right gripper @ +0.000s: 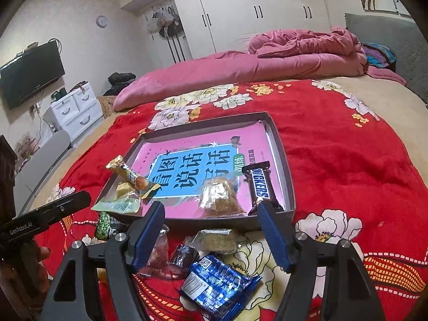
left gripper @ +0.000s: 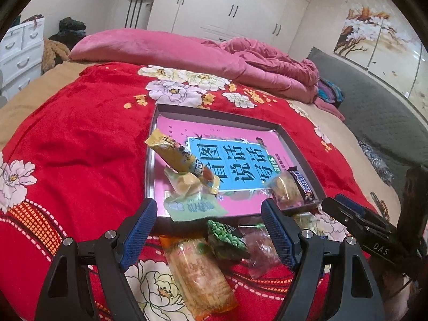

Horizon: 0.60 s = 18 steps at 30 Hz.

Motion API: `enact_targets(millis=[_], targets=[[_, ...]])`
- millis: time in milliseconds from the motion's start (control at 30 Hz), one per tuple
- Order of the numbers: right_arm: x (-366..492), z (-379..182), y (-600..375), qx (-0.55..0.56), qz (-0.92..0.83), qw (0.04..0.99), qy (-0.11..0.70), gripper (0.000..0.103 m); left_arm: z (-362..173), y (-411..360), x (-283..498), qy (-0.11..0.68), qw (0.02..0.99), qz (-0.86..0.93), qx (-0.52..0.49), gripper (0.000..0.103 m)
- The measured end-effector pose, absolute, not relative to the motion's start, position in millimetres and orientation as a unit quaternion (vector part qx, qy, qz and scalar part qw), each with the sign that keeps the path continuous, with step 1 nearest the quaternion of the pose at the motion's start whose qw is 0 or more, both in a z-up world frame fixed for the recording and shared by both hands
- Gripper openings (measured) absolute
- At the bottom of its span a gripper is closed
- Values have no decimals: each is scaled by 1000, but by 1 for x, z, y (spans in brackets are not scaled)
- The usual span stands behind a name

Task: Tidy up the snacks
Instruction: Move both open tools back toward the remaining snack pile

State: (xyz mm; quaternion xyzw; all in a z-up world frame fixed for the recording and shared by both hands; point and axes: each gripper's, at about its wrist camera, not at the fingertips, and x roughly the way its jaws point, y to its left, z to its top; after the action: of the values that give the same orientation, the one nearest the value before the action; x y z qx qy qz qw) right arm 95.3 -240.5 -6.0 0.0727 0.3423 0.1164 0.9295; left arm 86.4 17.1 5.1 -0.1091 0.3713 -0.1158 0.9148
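A shallow grey box (left gripper: 302, 147) (right gripper: 281, 155) with a pink and blue book inside lies on the red floral blanket. In it are a yellow snack bar (left gripper: 174, 155) (right gripper: 128, 172), a pale green packet (left gripper: 190, 207) (right gripper: 119, 204), a clear-wrapped cake (left gripper: 285, 190) (right gripper: 222, 194) and a Snickers bar (left gripper: 301, 184) (right gripper: 259, 184). Loose on the blanket in front lie an orange packet (left gripper: 198, 270), a green pea packet (left gripper: 227, 240) (right gripper: 105, 224), a pink candy bag (left gripper: 260, 248), a blue packet (right gripper: 216, 283) and a beige cake (right gripper: 218, 239). My left gripper (left gripper: 208, 227) and right gripper (right gripper: 211, 230) are open and empty above them.
A pink quilt (left gripper: 187, 50) (right gripper: 267, 61) is bunched at the far side of the bed. A white drawer unit (right gripper: 75, 107) and a TV (right gripper: 29, 75) stand at the left wall. Each gripper shows in the other's view, the right one (left gripper: 369, 230) and the left one (right gripper: 45, 216).
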Motion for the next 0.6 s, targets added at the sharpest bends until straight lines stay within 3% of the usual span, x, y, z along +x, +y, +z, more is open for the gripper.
enact_targets(millis=[600], targets=[[82, -9, -238, 67, 110, 925, 357, 71, -10, 5, 75, 416, 895, -133, -95, 81]])
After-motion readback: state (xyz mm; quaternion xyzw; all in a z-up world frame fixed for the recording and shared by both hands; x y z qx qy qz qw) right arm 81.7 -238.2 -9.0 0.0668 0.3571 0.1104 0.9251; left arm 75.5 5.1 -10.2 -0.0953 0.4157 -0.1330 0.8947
